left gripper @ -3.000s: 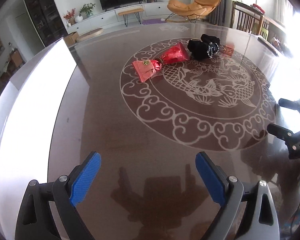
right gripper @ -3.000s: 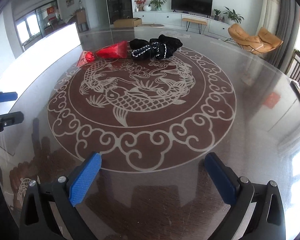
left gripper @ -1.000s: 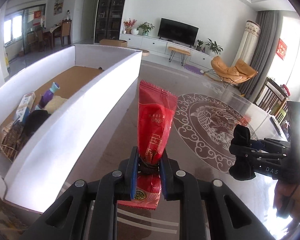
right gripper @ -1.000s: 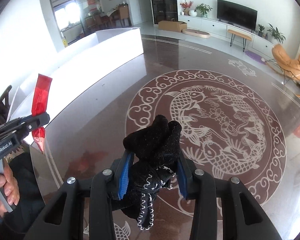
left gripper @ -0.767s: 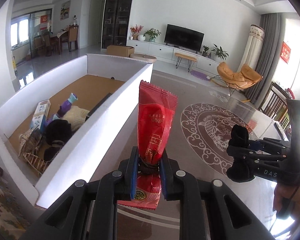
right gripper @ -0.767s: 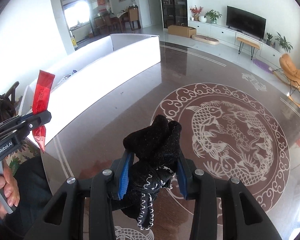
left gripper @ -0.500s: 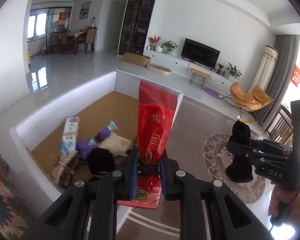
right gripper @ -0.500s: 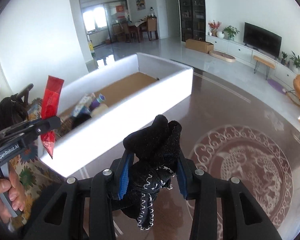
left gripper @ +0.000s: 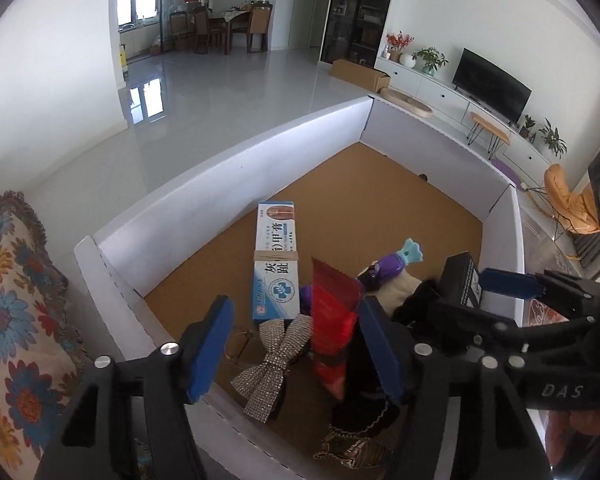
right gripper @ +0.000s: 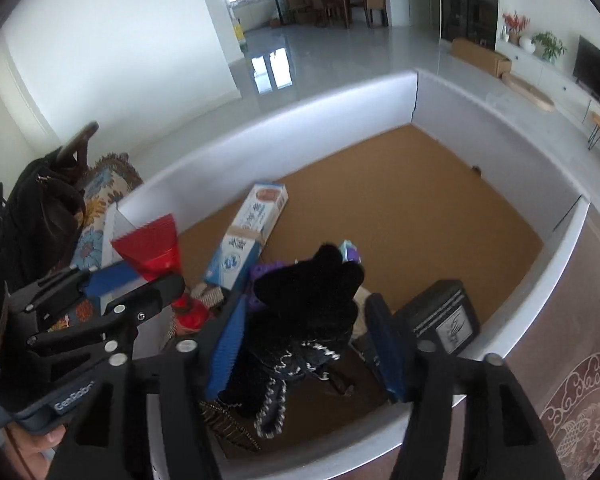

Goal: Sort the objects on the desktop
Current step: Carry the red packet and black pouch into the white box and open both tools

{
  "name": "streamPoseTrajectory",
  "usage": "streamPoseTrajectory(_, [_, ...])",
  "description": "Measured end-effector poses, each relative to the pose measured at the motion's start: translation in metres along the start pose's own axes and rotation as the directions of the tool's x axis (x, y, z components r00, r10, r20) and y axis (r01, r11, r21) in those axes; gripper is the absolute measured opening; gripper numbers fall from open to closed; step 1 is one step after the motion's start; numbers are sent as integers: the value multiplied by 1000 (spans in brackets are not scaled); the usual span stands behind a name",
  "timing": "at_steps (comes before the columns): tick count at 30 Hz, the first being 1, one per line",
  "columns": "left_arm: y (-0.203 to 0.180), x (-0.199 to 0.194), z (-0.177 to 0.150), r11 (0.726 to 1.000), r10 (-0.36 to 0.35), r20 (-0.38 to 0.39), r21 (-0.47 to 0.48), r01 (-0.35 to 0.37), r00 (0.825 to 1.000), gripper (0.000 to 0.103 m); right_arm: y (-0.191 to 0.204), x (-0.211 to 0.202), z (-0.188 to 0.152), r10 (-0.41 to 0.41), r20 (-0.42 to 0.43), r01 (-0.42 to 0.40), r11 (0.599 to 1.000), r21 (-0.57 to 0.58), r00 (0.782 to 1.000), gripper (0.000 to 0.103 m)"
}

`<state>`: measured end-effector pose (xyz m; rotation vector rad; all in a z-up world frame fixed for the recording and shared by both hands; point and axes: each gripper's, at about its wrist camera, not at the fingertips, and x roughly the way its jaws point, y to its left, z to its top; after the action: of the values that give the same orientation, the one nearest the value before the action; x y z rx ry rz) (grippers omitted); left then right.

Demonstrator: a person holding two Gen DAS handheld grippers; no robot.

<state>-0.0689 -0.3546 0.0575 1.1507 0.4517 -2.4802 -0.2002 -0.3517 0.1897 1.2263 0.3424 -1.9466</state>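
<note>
One white box [left gripper: 236,184] with a cork-brown floor. In it: one long blue-and-white carton [left gripper: 276,266], one silver rhinestone bow [left gripper: 276,364], one purple toy [left gripper: 388,266] with a teal end, one black case [right gripper: 444,320] at the near right, one cream cloth [left gripper: 404,286]. Over it, one red packet [left gripper: 332,320] and one black knit glove [right gripper: 308,320]. Two grippers, left [left gripper: 296,348] and right [right gripper: 308,356].

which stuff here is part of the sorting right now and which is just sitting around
In the job:
- red snack packet between the opening left claw
- black glove between the opening right claw
- white box, under both

Lying about:
- ointment carton
- silver bow
- purple toy
- small black box
- floral cloth
</note>
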Motion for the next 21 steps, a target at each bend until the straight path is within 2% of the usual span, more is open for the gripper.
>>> streamPoseTrajectory(1, [2, -2, -1, 1000, -14, 13, -9, 14, 1000, 78, -3, 4, -4, 2, -8, -2, 1000, 12, 1000, 89])
streamPoseTrajectory(2, [3, -5, -1, 1000, -18, 29, -16, 19, 999, 86, -5, 2, -6, 7, 0, -7, 1000, 15, 1000, 91])
streamPoseTrajectory(6, [-5, -31, -6, 1000, -1, 166, -18, 4, 986, 103, -15, -25, -18, -52, 84, 51, 999, 16, 995, 98])
streamPoseTrajectory(8, [-12, -40, -3, 999, 28, 180, -23, -24, 983, 103, -23, -45, -21, -83, 128, 79, 996, 36, 988, 98])
streamPoseTrajectory(10, [-22, -48, -2, 999, 24, 171, -39, -17, 985, 103, -34, -60, -27, -110, 152, 103, 993, 53, 982, 102])
streamPoseTrajectory(12, [-30, -56, -5, 998, 37, 182, -65, -26, 983, 103, -42, -69, -33, -138, 157, 130, 990, 62, 978, 103])
streamPoseTrajectory(16, [-46, -69, -11, 993, 103, 223, -82, -87, 969, 103, -57, -79, -43, -181, 149, 171, 982, 74, 972, 103])
streamPoseTrajectory(21, [-50, -76, -15, 994, 64, 223, -102, -42, 973, 103, -70, -86, -48, -181, 149, 166, 981, 104, 972, 103])
